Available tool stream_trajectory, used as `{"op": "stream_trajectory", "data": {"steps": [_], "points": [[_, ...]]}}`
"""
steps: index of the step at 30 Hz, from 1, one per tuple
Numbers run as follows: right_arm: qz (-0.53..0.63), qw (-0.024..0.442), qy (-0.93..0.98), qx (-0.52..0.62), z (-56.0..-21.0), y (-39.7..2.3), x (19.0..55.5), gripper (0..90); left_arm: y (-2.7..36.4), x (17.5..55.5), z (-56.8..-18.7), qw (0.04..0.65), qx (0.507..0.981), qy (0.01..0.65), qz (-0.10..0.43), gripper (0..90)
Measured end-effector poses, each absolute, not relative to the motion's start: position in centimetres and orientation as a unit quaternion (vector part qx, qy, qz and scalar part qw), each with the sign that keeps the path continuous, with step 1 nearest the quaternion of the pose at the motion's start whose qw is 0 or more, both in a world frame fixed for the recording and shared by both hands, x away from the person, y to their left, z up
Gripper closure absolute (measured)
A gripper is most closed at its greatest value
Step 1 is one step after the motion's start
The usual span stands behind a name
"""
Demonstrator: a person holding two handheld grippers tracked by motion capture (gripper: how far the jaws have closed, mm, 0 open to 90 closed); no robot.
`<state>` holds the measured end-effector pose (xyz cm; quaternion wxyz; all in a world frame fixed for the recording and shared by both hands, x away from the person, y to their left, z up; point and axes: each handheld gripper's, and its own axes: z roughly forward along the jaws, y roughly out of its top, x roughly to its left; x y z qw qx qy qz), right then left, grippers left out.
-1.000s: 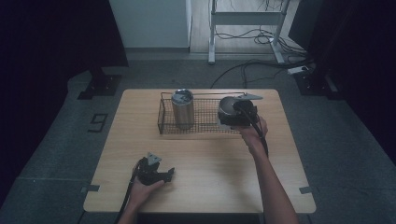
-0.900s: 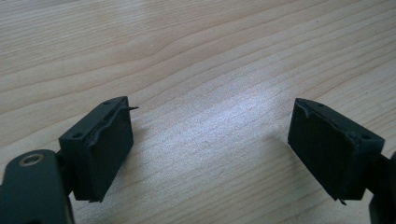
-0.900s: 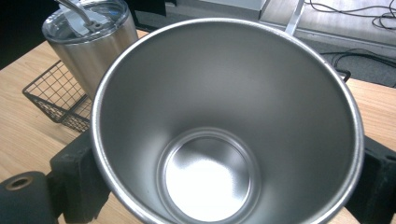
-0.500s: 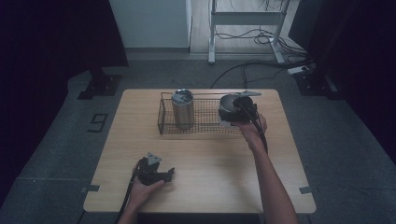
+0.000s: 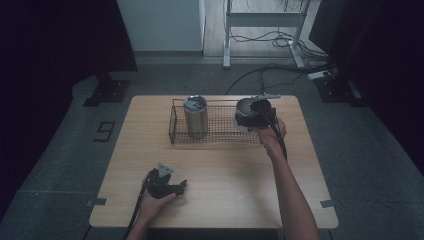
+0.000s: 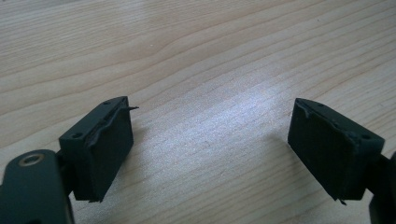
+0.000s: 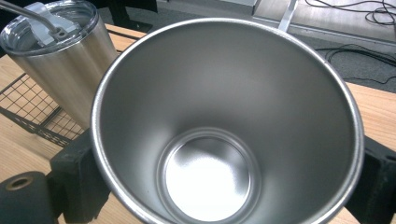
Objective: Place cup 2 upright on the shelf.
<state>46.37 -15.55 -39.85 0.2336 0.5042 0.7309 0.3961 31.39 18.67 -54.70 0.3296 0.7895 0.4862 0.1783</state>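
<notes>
Since the earlier pictures the right gripper (image 5: 253,116) has edged the open steel cup (image 7: 224,126) slightly toward the far right end of the wire basket (image 5: 175,125); its jaws clamp the cup's sides, mouth facing the camera; the cup hangs over that end of the basket, with the lidded steel tumbler (image 5: 196,116) upright inside the basket nearer its left end; well in front of the basket, the left gripper (image 5: 172,187) rests on the counter (image 5: 225,170), unmoved, its jaws apart on bare wood, holding nothing.

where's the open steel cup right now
High view: the open steel cup sits at the right end of the wire basket, clamped by the right gripper, right of the lidded tumbler.
</notes>
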Motion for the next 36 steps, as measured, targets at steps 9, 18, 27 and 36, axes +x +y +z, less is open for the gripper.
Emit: {"op": "stream_trajectory", "data": {"steps": [9,18,27,36], "points": [[0.394,0.232,0.728,0.511,-40.1,-15.8,46.9,7.3,18.6,31.4,-54.7,0.328,0.79,0.486,0.179,14.2],[0.387,0.234,0.733,0.509,-40.2,-15.5,47.7,7.3,18.7,31.4,-54.7,0.329,0.79,0.486,0.179,14.2],[0.38,0.234,0.734,0.513,-40.6,-15.1,49.1,7.3,18.6,31.4,-54.7,0.326,0.791,0.485,0.181,14.3],[0.374,0.238,0.737,0.51,-40.4,-14.6,50.0,7.3,18.5,31.4,-54.7,0.324,0.793,0.484,0.183,14.3]]}}
